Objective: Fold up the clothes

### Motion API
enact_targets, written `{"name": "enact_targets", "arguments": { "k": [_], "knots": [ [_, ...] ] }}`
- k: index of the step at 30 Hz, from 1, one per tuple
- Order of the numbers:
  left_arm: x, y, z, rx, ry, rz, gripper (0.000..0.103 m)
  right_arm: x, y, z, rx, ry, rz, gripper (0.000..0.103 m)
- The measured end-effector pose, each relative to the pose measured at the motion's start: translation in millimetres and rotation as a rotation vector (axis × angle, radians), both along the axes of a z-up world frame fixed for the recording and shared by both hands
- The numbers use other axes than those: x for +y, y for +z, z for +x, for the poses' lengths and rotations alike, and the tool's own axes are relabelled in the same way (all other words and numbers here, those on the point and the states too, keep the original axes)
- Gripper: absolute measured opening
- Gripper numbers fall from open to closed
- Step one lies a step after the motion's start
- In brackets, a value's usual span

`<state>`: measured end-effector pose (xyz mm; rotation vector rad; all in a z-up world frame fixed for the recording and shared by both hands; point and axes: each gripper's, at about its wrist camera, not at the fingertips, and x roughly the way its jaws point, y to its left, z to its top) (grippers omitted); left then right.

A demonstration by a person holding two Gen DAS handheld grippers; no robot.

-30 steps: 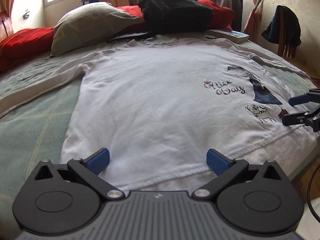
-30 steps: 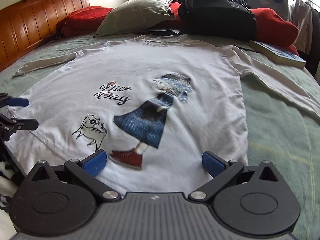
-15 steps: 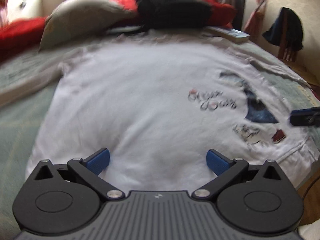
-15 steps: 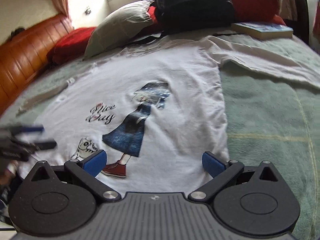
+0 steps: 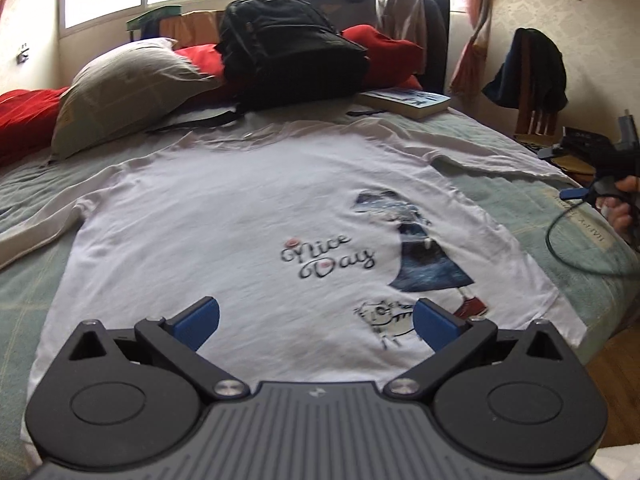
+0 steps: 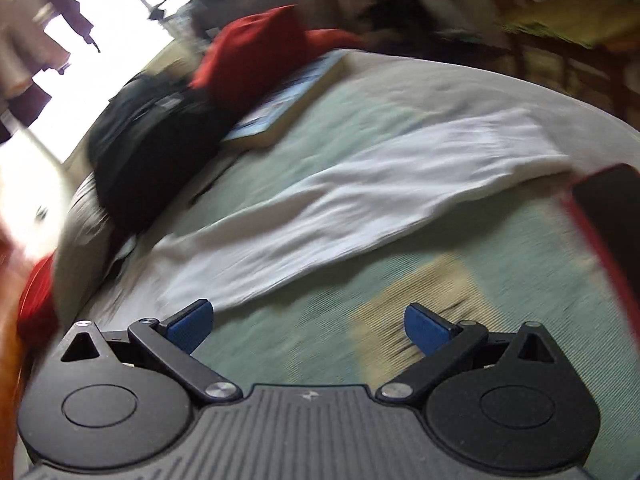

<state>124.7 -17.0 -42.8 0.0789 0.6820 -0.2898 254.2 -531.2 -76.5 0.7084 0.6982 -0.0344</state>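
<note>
Right claw [image 6: 306,326] swung off shirt [image 5: 240,216] onto sleeve [image 6: 360,208].

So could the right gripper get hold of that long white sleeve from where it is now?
Probably yes. The right gripper is open, and the sleeve lies flat on the green bedspread just ahead of it with nothing between them, though the view is blurred.
</note>
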Motion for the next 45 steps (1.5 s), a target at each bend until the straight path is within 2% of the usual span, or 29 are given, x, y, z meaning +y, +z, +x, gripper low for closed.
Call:
{"name": "enact_targets", "arguments": {
  "k": [3,9,13,15,18,20,22,29,34,36,37,38,41,43,45],
  "knots": [
    [-7,-3,7,0.014,-0.001,0.022,0.102,-36,-14,7,-0.029,-0.077,0.107,0.103],
    [-14,-9,19,0.042,-0.001,0.038,0.102,-74,-30,27,-0.127,-0.209,0.243,0.103],
    [-20,-12,23,0.048,-0.01,0.054,0.102,-83,-29,47,-0.142,-0.249,0.216,0.102],
    [-21,-13,24,0.054,-0.014,0.058,0.102,-87,-30,56,-0.131,-0.278,0.19,0.095],
    [-21,-14,24,0.06,-0.007,0.067,0.102,-96,-31,67,-0.103,-0.33,0.154,0.07],
    [-20,-14,25,0.061,-0.001,0.064,0.102,-100,-32,71,-0.061,-0.362,0.11,0.033],
    [-20,-14,27,0.062,0.002,0.059,0.102,-103,-31,72,-0.03,-0.381,0.067,0.011],
    [-24,-14,27,0.061,-0.024,0.063,0.102,-98,-9,67,-0.08,-0.37,-0.081,0.01],
    [-24,-12,27,0.052,-0.032,0.055,0.102,-102,7,71,-0.097,-0.366,-0.139,0.011],
    [-23,-11,25,0.045,-0.033,0.052,0.102,-102,8,74,-0.061,-0.395,-0.178,0.02],
    [-21,-10,25,0.041,-0.031,0.05,0.102,-103,9,74,-0.03,-0.429,-0.199,0.029],
    [-20,-9,24,0.037,-0.029,0.049,0.102,-105,8,72,-0.002,-0.464,-0.209,0.032],
    [-16,-6,25,0.029,-0.021,0.045,0.102,-103,15,65,0.048,-0.56,-0.265,0.033],
    [-14,-5,26,0.025,-0.02,0.043,0.102,-91,25,63,0.033,-0.538,-0.316,0.033],
    [-13,-4,29,0.022,-0.02,0.044,0.102,-71,37,67,0.005,-0.464,-0.36,0.033]
  ]
}}
